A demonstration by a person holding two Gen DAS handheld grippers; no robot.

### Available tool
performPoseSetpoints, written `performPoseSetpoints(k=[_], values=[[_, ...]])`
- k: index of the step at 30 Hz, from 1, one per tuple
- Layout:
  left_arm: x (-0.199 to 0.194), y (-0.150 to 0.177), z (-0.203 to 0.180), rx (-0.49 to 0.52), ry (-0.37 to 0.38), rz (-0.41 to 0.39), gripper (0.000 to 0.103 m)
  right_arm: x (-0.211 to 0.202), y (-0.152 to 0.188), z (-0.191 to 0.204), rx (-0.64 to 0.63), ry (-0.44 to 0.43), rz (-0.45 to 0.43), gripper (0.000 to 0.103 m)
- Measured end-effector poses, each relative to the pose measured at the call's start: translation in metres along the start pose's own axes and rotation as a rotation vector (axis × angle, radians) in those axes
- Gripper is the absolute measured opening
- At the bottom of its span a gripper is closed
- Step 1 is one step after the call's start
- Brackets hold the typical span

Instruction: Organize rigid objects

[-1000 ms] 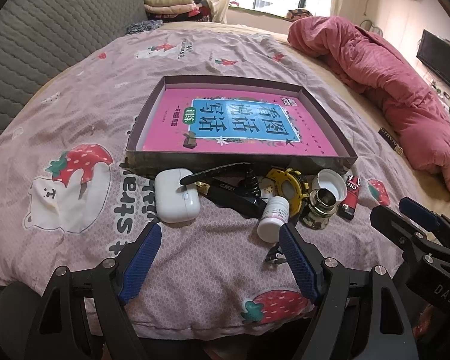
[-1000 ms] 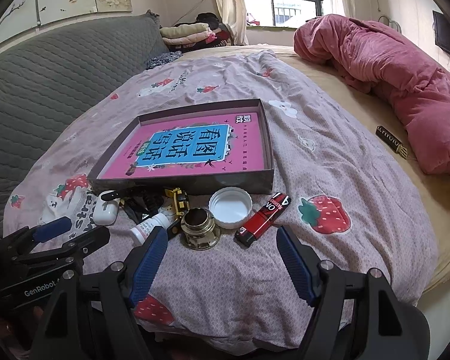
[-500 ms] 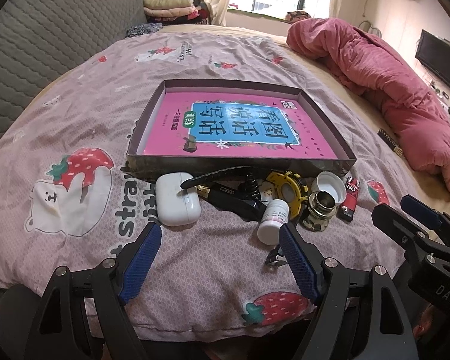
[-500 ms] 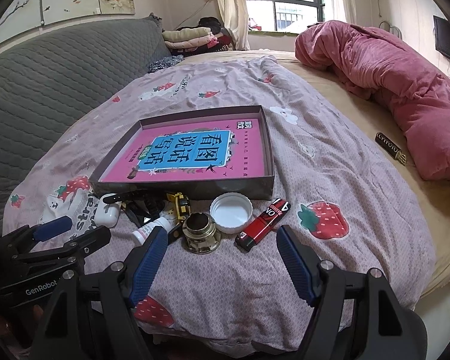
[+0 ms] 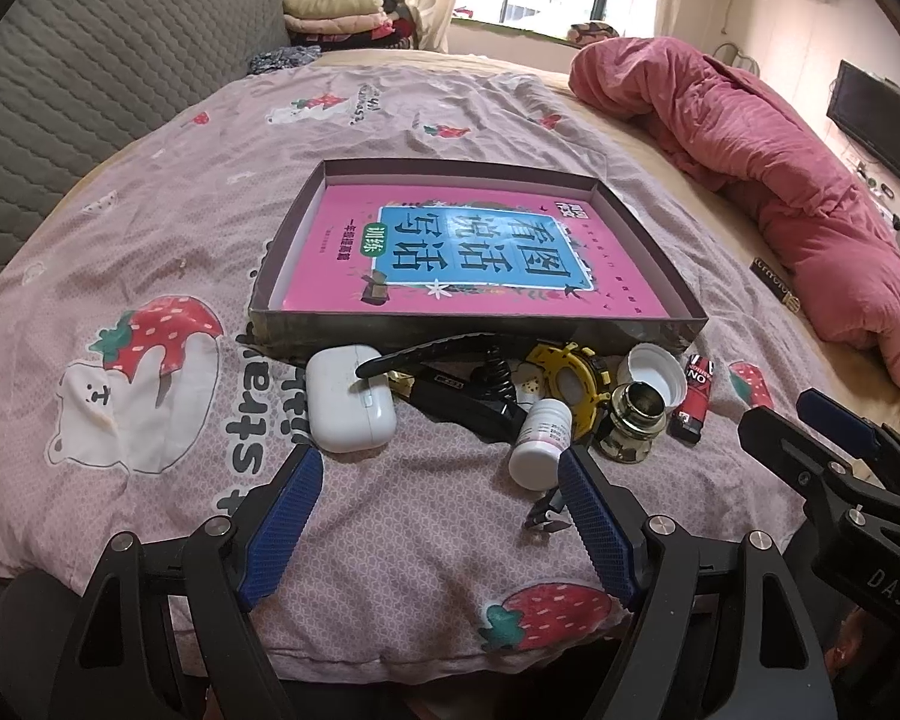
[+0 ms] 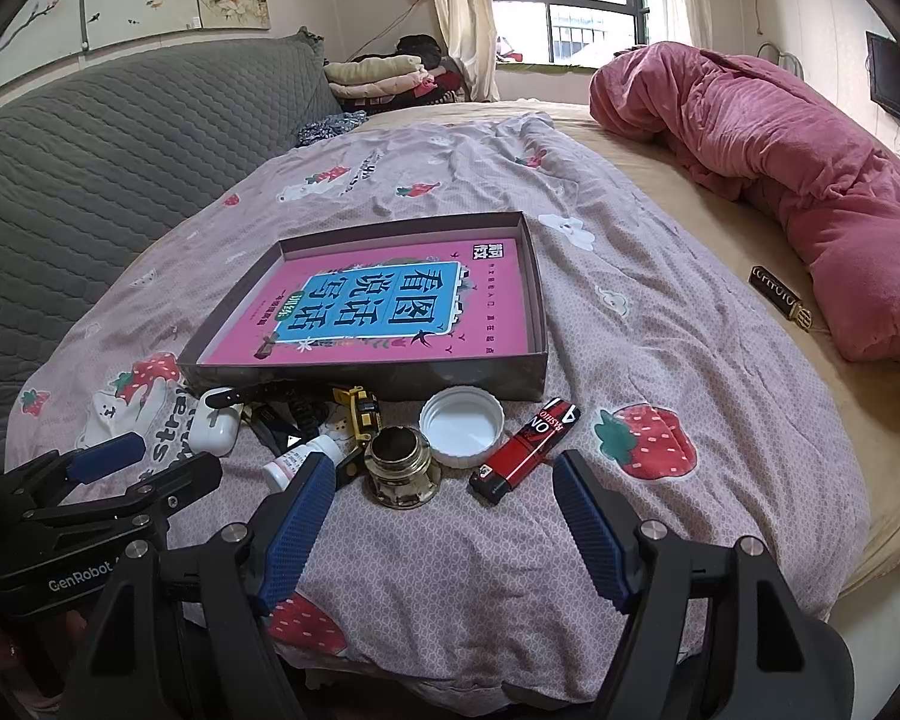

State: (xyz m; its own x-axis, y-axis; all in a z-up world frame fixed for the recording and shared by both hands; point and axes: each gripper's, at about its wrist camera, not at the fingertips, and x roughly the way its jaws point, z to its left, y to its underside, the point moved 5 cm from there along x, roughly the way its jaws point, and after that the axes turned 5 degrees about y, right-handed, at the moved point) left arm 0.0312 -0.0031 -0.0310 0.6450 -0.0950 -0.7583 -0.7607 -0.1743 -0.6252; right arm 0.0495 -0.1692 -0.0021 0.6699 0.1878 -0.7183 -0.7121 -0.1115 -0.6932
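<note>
Black nail clippers (image 5: 547, 517) show only in the left view; left claw (image 5: 438, 507) and right claw (image 6: 444, 516) gape wide, empty

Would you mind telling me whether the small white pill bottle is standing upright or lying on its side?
Lying on its side. The white pill bottle rests lengthwise on the bedspread, round end toward the camera, beside the upright glass jar.

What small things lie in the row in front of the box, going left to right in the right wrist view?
White earbud case → small white pill bottle → brass-coloured jar → white lid → red lighter. The black and yellow pieces behind them overlap, so I left those out.
</note>
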Motion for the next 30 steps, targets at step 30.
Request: performPoseSetpoints(k=[30], values=[[-0.002, -0.001, 0.016, -0.041, -0.016, 0.009, 0.082, 0.005, 0.002, -0.013, 0.041, 0.013, 0.021, 0.074]])
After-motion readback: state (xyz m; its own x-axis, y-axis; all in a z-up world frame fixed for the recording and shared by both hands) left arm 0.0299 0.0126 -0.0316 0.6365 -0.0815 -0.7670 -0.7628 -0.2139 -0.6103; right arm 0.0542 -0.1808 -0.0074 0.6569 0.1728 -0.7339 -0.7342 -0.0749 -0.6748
